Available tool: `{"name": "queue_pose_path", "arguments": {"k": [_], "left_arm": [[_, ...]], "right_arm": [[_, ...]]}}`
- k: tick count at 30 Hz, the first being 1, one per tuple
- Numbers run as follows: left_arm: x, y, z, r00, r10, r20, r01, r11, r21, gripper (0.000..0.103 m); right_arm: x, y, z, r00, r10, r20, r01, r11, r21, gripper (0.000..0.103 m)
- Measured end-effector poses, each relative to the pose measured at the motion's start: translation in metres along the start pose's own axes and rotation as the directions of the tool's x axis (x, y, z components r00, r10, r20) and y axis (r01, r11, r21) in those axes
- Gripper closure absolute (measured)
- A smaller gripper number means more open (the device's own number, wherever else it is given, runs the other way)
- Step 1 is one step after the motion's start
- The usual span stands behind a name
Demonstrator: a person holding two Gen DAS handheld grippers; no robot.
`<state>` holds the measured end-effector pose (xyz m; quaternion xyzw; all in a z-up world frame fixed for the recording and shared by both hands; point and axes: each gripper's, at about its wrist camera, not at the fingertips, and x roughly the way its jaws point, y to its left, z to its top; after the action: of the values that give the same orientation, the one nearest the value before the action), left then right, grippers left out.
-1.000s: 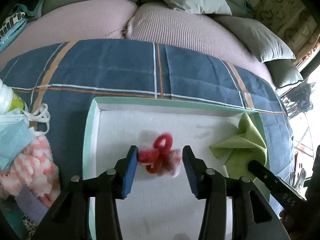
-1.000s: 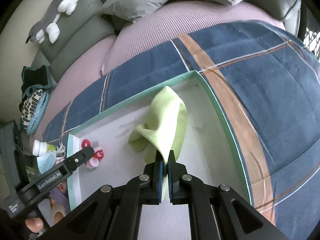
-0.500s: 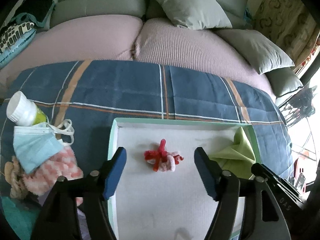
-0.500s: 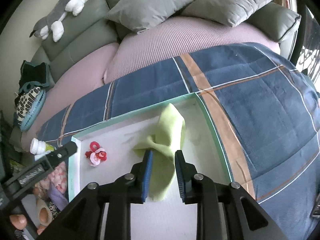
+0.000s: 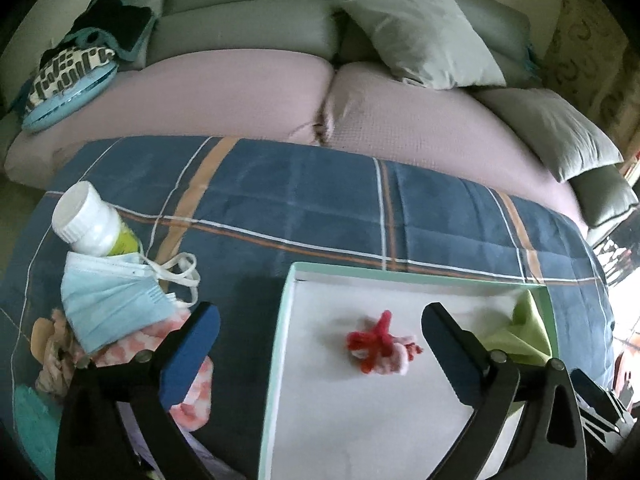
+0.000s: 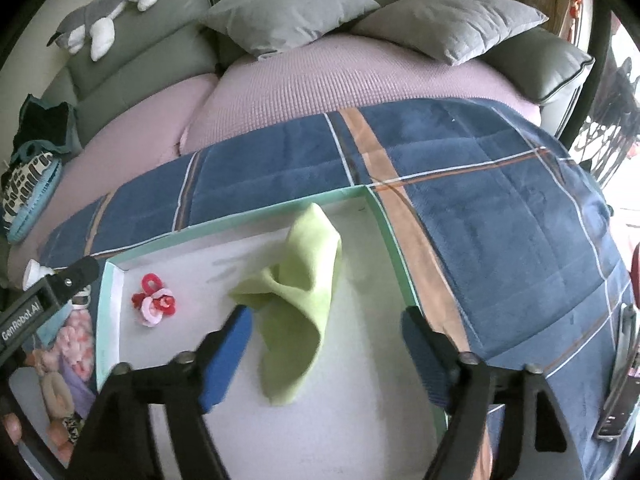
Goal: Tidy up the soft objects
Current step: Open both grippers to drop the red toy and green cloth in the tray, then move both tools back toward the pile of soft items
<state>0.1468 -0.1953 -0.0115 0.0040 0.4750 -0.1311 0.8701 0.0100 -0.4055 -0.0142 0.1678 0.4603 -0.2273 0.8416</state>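
Observation:
A shallow white tray with a mint rim [image 5: 285, 320] [image 6: 256, 216] lies on a blue plaid blanket. In it lie a red and pink bundle of hair ties [image 5: 382, 346] [image 6: 154, 298] and a crumpled green cloth [image 6: 300, 296] [image 5: 520, 330]. My left gripper [image 5: 320, 354] is open and empty, raised above the tray's left rim, with the bundle between and beyond its fingers. My right gripper [image 6: 326, 354] is open and empty, just above the near end of the green cloth.
Left of the tray lie a blue face mask [image 5: 110, 298], a white bottle [image 5: 92, 222], a pink-and-white fluffy item [image 5: 168, 354] and other soft things. Grey pillows [image 6: 288, 4] and a plush toy [image 6: 104, 4] sit on the sofa behind.
My left gripper opened, let go of the red and pink bundle and pulled back and to the left. My right gripper opened, released the green cloth and drew back from it.

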Motion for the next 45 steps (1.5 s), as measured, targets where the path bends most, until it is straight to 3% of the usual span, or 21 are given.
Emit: {"name": "queue_pose_path", "arguments": {"k": [4,9,17,21,30,37,42,45], "left_arm": [[0.001,0.005,-0.002,1.0,0.022,0.004,-0.022,1.0,-0.01,0.001],[-0.002,0.006,-0.002,1.0,0.01,0.014,-0.009,1.0,-0.02,0.0],[-0.006,0.003,-0.002,1.0,-0.005,0.026,0.005,1.0,-0.009,0.0],[-0.015,0.009,0.0,0.998,-0.04,0.051,0.042,0.998,-0.055,0.0],[-0.041,0.024,0.008,0.992,-0.012,0.123,0.023,0.996,-0.084,0.0],[-0.063,0.046,0.009,0.986,0.012,0.164,0.007,0.994,-0.112,0.0],[-0.087,0.069,0.01,0.977,0.046,0.208,-0.018,0.991,-0.133,0.0],[-0.1,0.088,0.011,0.973,0.04,0.227,-0.002,0.986,-0.165,0.0]], "right_arm": [[0.0,0.001,0.0,1.0,-0.004,0.007,0.005,1.0,-0.01,0.0],[-0.006,0.002,0.001,0.998,-0.012,0.057,0.013,1.0,-0.007,0.0],[-0.008,0.001,0.002,0.997,-0.033,0.063,0.033,0.999,-0.002,0.0],[-0.012,0.002,0.001,0.996,-0.039,0.077,0.039,0.999,-0.003,0.0],[-0.013,0.001,0.0,0.998,-0.014,0.064,0.012,1.0,0.025,0.0],[-0.028,0.007,-0.002,0.994,-0.016,0.109,0.011,0.999,0.045,0.0],[-0.036,0.02,-0.005,0.992,-0.042,0.119,0.041,0.999,0.013,0.0],[-0.044,0.031,-0.006,0.99,-0.013,0.139,0.015,1.0,-0.011,0.0]]}}
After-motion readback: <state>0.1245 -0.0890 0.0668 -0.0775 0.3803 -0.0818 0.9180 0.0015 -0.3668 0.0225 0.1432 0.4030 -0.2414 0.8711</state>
